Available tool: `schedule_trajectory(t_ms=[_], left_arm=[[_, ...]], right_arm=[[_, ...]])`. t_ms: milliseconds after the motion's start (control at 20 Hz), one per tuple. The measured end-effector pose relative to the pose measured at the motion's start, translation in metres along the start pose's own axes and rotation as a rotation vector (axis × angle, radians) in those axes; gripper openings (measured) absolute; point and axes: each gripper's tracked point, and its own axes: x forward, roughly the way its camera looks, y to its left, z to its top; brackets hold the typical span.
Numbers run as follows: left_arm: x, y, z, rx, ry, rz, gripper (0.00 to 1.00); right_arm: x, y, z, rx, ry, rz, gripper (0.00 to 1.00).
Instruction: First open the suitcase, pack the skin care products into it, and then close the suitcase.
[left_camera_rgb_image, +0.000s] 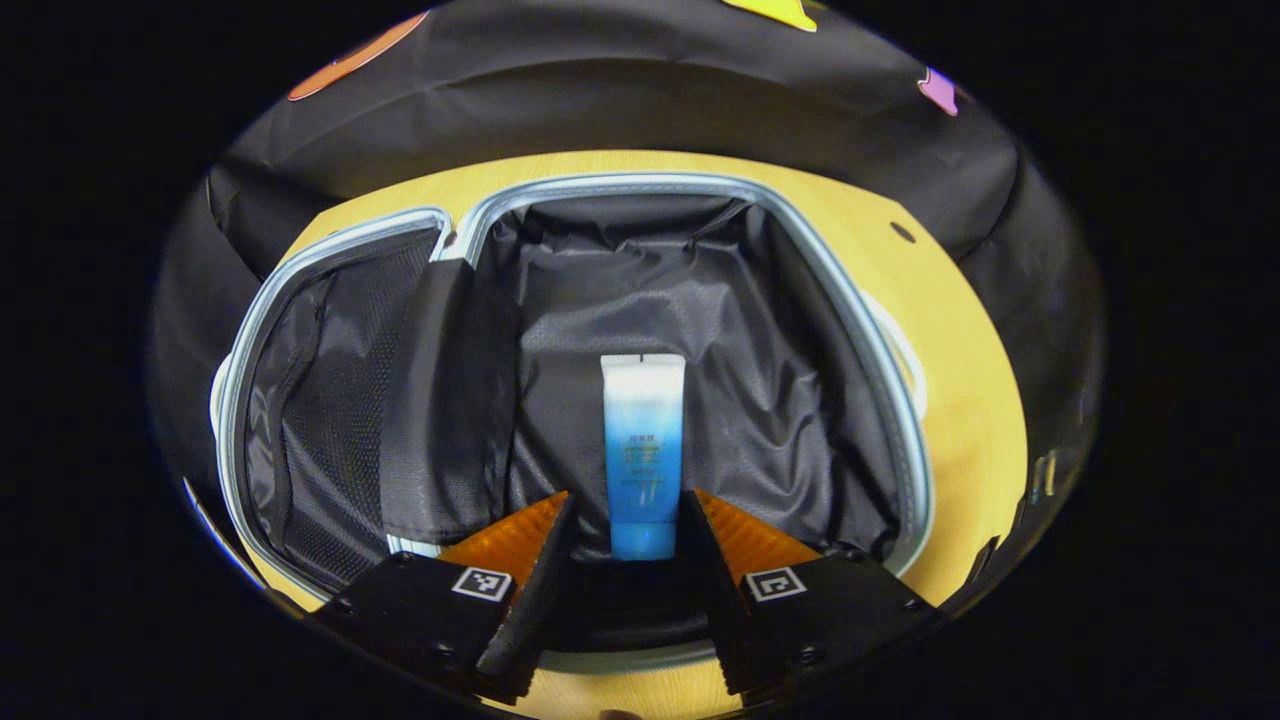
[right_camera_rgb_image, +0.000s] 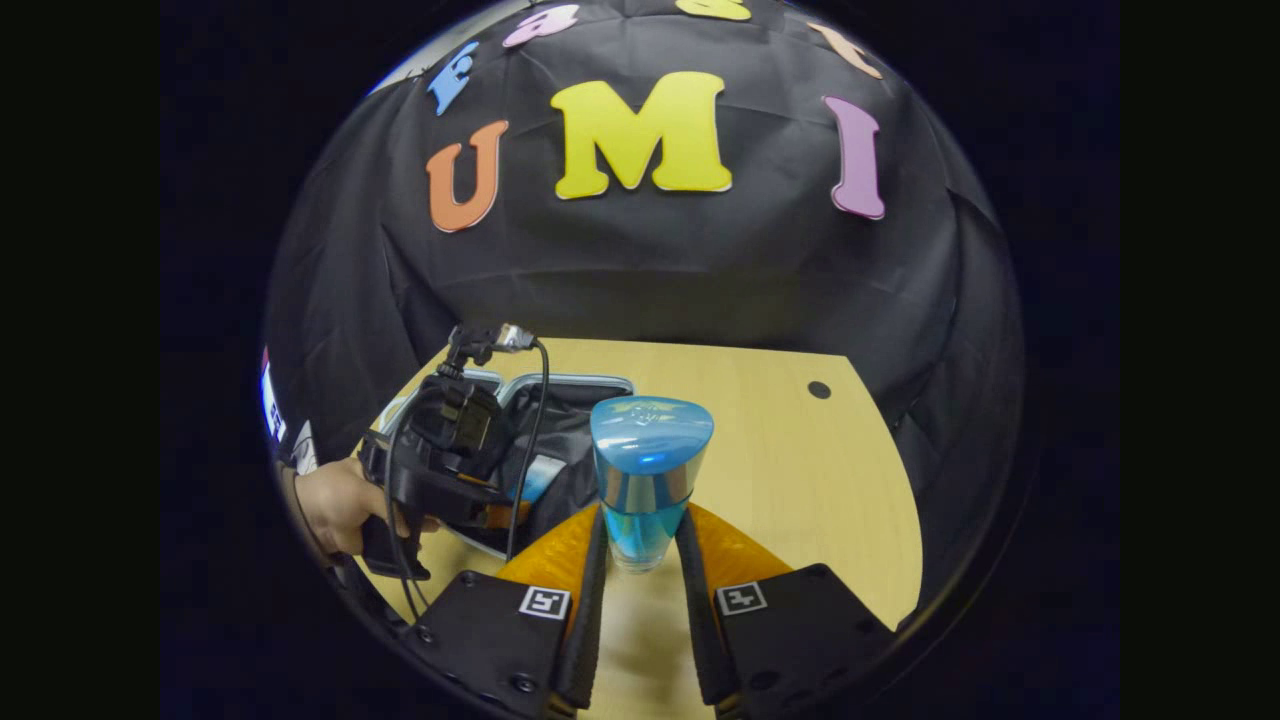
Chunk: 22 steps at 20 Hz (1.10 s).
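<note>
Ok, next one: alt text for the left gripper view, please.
The left gripper holds a blue and white skincare tube between its fingers over the main compartment of an open suitcase. The suitcase has dark fabric lining and a mesh-lined lid lying open to the left, and rests on a light wooden table.

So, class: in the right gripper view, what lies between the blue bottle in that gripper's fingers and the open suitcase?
Bare wooden table; the stretch between the blue bottle, held by the right gripper, and the open suitcase carries nothing, in the right gripper view.

Blue tube over open suitcase
</note>
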Motion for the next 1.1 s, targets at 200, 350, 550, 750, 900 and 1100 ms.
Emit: schedule_trajectory(t_ms=[200, 350, 550, 750, 900, 1100], left_arm=[[-0.052, 0.012, 0.016, 0.04, -0.184, 0.004, 0.86], [-0.083, 0.028, 0.014, 0.057, -0.291, 0.0, 0.91], [-0.098, 0.061, 0.007, 0.094, -0.386, 0.02, 0.91], [-0.117, 0.1, 0.001, 0.063, -0.465, 0.074, 0.91], [-0.126, 0.126, -0.006, 0.008, -0.502, 0.098, 0.91], [-0.143, 0.146, -0.021, -0.042, -0.561, 0.092, 0.91]], right_arm=[[0.022, 0.036, -0.002, -0.014, 0.04, 0.066, 0.36], [0.045, 0.064, -0.014, -0.021, 0.092, 0.106, 0.36], [0.089, 0.087, -0.04, 0.013, 0.209, 0.117, 0.36], [0.113, 0.094, -0.072, 0.067, 0.342, 0.085, 0.36], [0.128, 0.092, -0.08, 0.072, 0.399, 0.042, 0.34], [0.157, 0.095, -0.073, 0.105, 0.424, -0.003, 0.37]])
